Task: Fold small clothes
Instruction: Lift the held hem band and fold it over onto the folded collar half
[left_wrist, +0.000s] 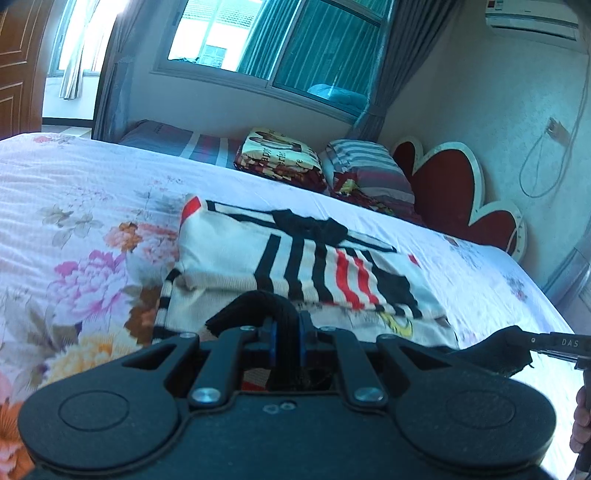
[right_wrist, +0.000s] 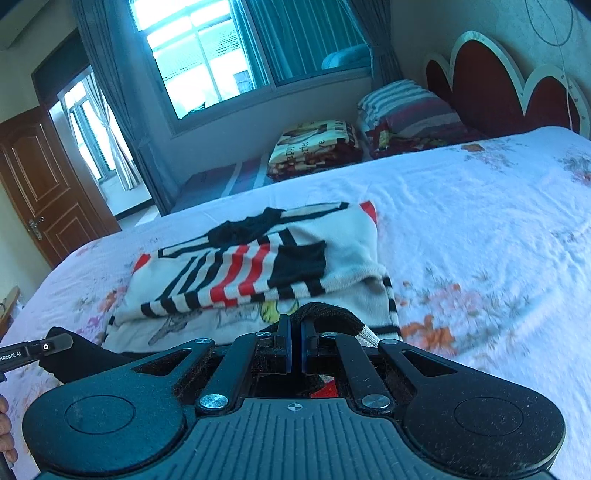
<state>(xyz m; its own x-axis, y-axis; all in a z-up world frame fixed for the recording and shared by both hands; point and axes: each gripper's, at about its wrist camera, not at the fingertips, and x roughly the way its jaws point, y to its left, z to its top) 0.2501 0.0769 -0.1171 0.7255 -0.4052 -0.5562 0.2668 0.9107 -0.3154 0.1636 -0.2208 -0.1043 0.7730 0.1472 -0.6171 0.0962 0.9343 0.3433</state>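
Sweater (left_wrist: 295, 266) hem is pinched by both closed jaws above the bed (left_wrist: 92, 177).

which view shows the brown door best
The right wrist view: the brown door stands at the left with its panels and handle in plain sight. The left wrist view catches only a cropped strip of it in the top left corner, with no handle visible.

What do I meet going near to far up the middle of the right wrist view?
Right gripper shut on the sweater's black hem → folded striped sweater → floral bedsheet → folded printed blanket → window.
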